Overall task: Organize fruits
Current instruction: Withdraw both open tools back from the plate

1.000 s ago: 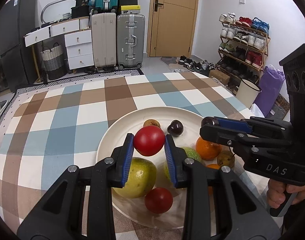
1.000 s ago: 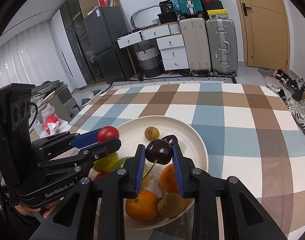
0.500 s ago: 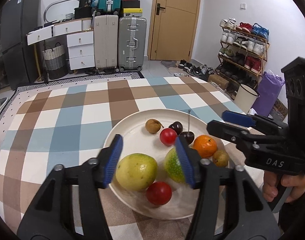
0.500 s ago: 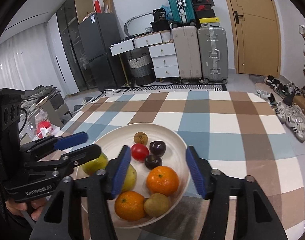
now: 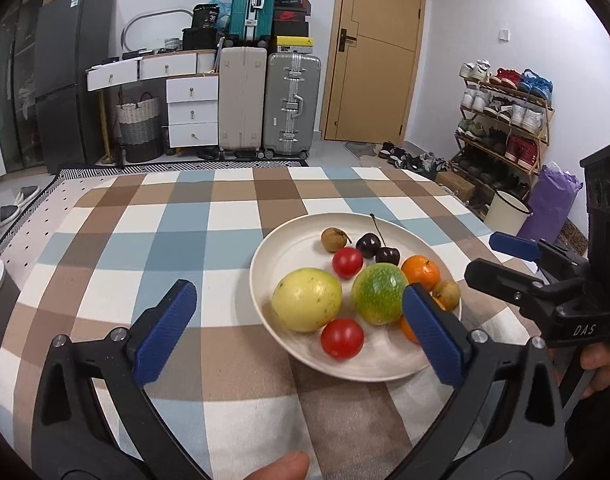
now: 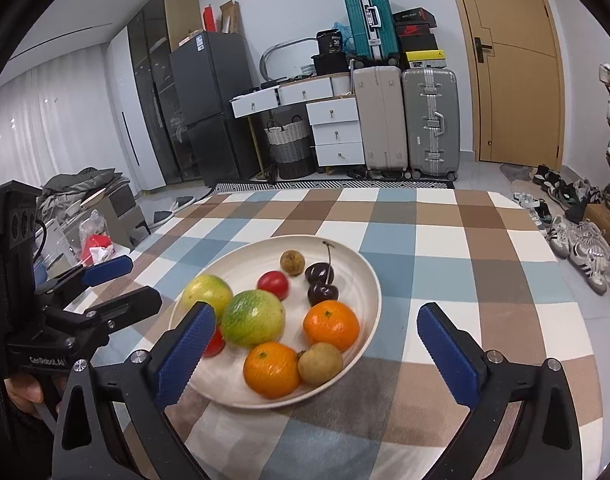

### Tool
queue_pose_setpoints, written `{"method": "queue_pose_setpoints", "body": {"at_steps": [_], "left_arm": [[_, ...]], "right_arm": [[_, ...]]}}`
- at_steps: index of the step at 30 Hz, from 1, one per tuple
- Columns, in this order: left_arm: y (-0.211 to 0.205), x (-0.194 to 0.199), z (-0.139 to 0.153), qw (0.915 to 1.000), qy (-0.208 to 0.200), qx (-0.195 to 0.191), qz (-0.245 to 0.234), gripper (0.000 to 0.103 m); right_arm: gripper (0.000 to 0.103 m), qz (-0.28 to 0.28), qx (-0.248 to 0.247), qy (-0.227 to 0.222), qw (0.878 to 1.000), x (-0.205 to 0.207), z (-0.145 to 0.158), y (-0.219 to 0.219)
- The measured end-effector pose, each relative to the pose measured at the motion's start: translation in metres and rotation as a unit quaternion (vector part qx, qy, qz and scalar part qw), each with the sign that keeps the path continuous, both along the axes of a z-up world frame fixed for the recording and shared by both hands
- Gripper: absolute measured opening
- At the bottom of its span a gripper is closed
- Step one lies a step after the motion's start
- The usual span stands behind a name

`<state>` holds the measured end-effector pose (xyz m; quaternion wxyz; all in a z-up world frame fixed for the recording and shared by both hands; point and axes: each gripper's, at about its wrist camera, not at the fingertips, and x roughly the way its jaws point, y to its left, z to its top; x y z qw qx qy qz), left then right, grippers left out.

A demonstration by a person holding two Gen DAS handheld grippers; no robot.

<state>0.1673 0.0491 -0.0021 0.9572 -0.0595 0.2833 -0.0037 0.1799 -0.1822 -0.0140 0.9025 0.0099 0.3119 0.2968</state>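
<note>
A cream plate (image 5: 297, 248) (image 6: 361, 272) on the checked tablecloth holds several fruits: a yellow-green fruit (image 5: 306, 299) (image 6: 207, 290), a green one (image 5: 379, 294) (image 6: 253, 317), two red tomatoes (image 5: 347, 262) (image 5: 341, 338), two dark cherries (image 5: 369, 245) (image 6: 320, 273), two oranges (image 6: 331, 324) (image 6: 271, 369) and small brown fruits (image 5: 331, 239) (image 6: 319, 362). My left gripper (image 5: 301, 334) is open and empty, pulled back at the plate's near left. My right gripper (image 6: 317, 354) is open and empty, in front of the plate's near edge.
The table (image 5: 145, 240) is covered by a blue, brown and white checked cloth. Suitcases (image 5: 265, 100), white drawers and a fridge stand behind it. A shoe rack (image 5: 505, 120) and a white bin (image 5: 505, 212) are to the right. Clutter lies on the floor at the left (image 6: 93, 216).
Both grippers opened and let go: the tomato and the cherry now lie on the plate. Both grippers then drew back from the plate, jaws wide.
</note>
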Motion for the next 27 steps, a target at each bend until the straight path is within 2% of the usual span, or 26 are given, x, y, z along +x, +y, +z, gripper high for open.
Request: {"method": "queue_pose_setpoints", "body": {"at_steps": [8, 18, 27], "left_arm": [[-0.007, -0.029, -0.006, 1.0, -0.002, 0.004, 0.002, 0.103], [-0.015, -0.049, -0.003, 0.9995, -0.03, 0.005, 0.009, 0.103], [-0.014, -0.049, -0.003, 0.9995, -0.03, 0.003, 0.011, 0.103]], "right_arm": [[0.103, 0.014, 0.012, -0.018, 1.0, -0.032, 0.002, -0.006], [0.103, 0.016, 0.017, -0.048, 0.999, -0.06, 0.008, -0.015], [0.103, 0.016, -0.014, -0.069, 0.997, -0.065, 0.006, -0.007]]}}
